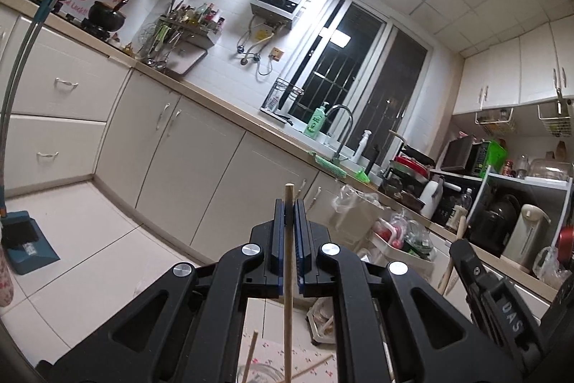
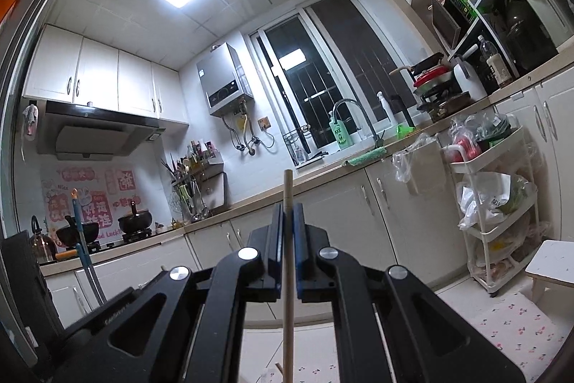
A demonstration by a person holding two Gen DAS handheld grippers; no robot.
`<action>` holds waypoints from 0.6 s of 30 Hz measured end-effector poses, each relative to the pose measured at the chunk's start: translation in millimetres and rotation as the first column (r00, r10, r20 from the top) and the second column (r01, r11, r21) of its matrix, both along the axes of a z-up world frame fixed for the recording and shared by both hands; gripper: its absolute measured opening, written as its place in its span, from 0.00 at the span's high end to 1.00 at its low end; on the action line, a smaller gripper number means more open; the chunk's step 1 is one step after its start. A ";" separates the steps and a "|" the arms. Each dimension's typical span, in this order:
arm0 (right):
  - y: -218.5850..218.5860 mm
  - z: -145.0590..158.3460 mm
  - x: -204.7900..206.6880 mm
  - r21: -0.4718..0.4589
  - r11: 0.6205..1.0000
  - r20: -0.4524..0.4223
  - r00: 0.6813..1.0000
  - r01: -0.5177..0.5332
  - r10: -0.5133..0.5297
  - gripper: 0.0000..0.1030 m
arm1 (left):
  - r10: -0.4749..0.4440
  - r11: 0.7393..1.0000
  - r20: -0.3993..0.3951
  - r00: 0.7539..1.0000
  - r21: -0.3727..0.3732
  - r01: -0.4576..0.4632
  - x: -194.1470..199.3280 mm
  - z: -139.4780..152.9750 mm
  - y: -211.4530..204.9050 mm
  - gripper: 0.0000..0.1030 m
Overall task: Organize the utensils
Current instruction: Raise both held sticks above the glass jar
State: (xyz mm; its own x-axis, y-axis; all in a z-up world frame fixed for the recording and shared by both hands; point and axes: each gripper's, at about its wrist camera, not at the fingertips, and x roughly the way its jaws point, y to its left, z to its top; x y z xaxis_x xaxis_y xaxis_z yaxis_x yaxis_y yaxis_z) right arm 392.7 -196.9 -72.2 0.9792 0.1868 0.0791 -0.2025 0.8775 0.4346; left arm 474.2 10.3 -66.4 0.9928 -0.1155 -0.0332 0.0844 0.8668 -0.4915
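Two chopsticks are held, one per hand: the left tongs (image 1: pixel 290 214) clamp one chopstick (image 1: pixel 288 271), the right tongs (image 2: pixel 288 218) another chopstick (image 2: pixel 287 275), both pointing toward twelve o'clock.

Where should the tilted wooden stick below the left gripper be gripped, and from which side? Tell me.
Take the tilted stick near its free upper end, from above, pads either side of the shaft: the top stands clear, the lower part runs out of frame. The left gripper and right gripper each clamp a wooden stick, so free one first.
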 end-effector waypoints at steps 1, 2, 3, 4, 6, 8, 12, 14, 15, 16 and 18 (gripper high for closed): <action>0.6 -4.0 4.0 -0.003 1.000 -0.006 1.000 -0.001 0.001 0.94 | 0.001 1.000 0.000 1.000 0.000 -0.001 0.2 -2.7 2.2 0.95; 1.3 -7.0 6.9 -0.005 1.000 -0.011 1.000 -0.001 0.001 0.94 | 0.003 1.000 -0.004 1.000 0.002 -0.003 5.0 -5.8 1.5 0.95; 1.5 -11.2 11.1 -0.004 1.000 -0.021 1.000 -0.003 0.002 0.94 | 0.006 1.000 -0.007 1.000 0.005 -0.006 11.9 -9.8 0.1 0.95; 0.9 -15.5 15.0 -0.001 1.000 -0.031 0.999 -0.004 0.004 0.94 | 0.005 1.000 -0.009 1.000 0.006 -0.005 12.0 -11.9 0.0 0.95; -1.2 -24.2 21.7 0.005 1.000 -0.054 0.999 -0.004 0.004 0.94 | 0.004 1.000 -0.018 1.000 0.008 -0.003 16.5 -18.1 0.2 0.95; -2.8 -29.1 24.4 0.011 1.000 -0.065 0.998 -0.002 0.003 0.94 | 0.005 1.000 -0.030 1.000 0.009 -0.005 19.5 -26.5 2.9 0.95; -5.3 -37.8 29.3 0.034 0.999 -0.090 0.996 -0.007 0.011 0.94 | 0.005 1.000 -0.056 0.998 -0.004 -0.005 20.0 -39.0 12.0 0.95; -5.2 -39.7 31.9 0.047 0.999 -0.099 0.995 -0.012 0.017 0.94 | 0.001 1.000 -0.058 0.998 -0.004 -0.001 15.3 -39.8 15.4 0.95; -4.8 -39.7 32.8 0.051 0.999 -0.100 0.995 -0.011 0.016 0.94 | -0.003 1.000 -0.053 0.999 0.002 0.003 10.7 -38.3 14.3 0.95; -4.3 -39.7 34.0 0.051 0.999 -0.101 0.995 -0.010 0.015 0.94 | -0.004 1.000 -0.049 0.999 0.003 0.004 8.7 -37.5 13.9 0.95; -4.4 -40.1 34.8 0.054 0.998 -0.105 0.994 -0.013 0.019 0.94 | -0.011 1.000 -0.029 1.000 0.011 0.011 2.8 -30.7 12.5 0.95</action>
State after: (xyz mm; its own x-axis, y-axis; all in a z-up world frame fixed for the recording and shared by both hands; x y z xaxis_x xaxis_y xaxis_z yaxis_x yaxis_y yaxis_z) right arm 427.5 -201.2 -112.3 0.9796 0.2005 -0.0140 -0.1667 0.8495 0.5006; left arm 477.1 22.8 -97.1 0.9900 -0.1262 -0.0637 0.0799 0.8713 -0.4841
